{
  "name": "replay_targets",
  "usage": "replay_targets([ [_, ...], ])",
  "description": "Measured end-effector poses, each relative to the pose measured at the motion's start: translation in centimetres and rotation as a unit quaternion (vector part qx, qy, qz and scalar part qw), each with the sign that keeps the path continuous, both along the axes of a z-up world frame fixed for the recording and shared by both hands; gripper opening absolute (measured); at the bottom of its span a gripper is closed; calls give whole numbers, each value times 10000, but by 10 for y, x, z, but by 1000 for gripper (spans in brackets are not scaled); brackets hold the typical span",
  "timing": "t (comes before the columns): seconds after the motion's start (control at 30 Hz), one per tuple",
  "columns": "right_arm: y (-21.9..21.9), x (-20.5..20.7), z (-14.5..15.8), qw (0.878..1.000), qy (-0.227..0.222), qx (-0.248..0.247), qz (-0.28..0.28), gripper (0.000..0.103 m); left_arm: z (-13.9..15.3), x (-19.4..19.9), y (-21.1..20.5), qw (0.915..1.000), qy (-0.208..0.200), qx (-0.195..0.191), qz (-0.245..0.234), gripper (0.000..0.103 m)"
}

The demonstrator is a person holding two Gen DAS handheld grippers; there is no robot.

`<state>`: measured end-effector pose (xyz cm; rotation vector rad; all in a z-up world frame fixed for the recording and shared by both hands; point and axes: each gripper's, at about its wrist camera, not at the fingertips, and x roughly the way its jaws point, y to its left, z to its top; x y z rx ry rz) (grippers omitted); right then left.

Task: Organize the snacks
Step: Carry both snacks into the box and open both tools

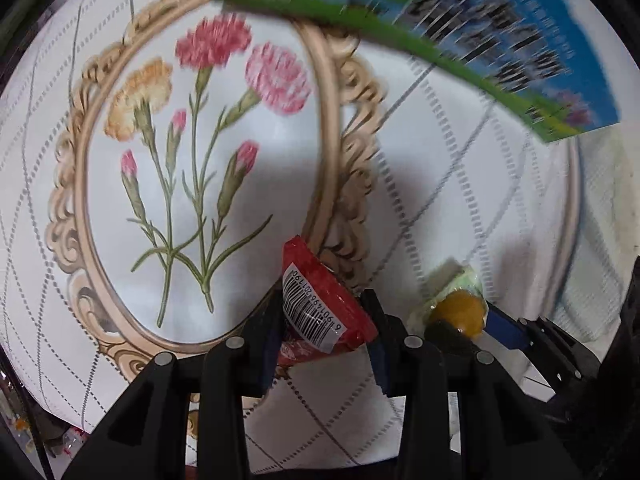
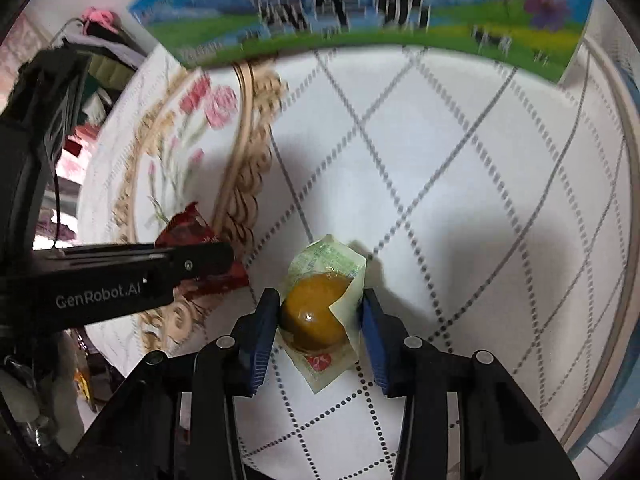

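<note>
A red snack packet [image 1: 298, 256] with a barcode label sticks up between the pads of my left gripper [image 1: 325, 312], which is shut on it. In the right wrist view the same left gripper [image 2: 216, 260] reaches in from the left with the red packet [image 2: 188, 228] in it. My right gripper [image 2: 320, 310] is shut on a round yellow snack [image 2: 316, 312] in a clear green-printed wrapper. The left wrist view shows that yellow snack [image 1: 460, 310] close beside the red packet, on its right. Both grippers point steeply down over the table.
A blue and green carton [image 2: 360, 12] printed with cows and meadow stands at the far side, blurred [image 1: 500, 40]. The round table wears a white cloth [image 2: 480, 160] with grey dotted diamonds and a framed flower print [image 1: 200, 140]. Clutter lies beyond the left table edge.
</note>
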<state>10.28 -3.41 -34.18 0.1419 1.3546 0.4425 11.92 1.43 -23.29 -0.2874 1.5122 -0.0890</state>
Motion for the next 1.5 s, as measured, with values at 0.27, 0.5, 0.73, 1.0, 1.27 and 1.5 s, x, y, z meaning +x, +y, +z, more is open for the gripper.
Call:
replay_targets([
  [0.27, -28, 49, 97, 9950, -842, 466, -270, 44, 115, 41, -15, 9933, -992, -547, -227, 35],
  [0.5, -59, 124, 155, 9875, -1383, 534, -537, 44, 174, 119, -15, 9854, -1646, -246, -366, 35],
  [0.73, -75, 187, 150, 9916, -1063, 353, -643, 44, 152, 173, 7, 9907, -1304, 195, -349, 35],
  [1.0, -93, 206, 106, 9946, -398, -158, -945, 83, 106, 200, 17, 9981, -542, 294, -88, 38],
  [1.27, -95, 215, 99, 9904, -469, -774, -1049, 101, 102, 202, 2, 9978, -411, 480, -201, 95],
  [1.5, -88, 213, 105, 9862, -615, -1128, -1049, 101, 107, 200, -2, 9959, -596, 658, -171, 98],
])
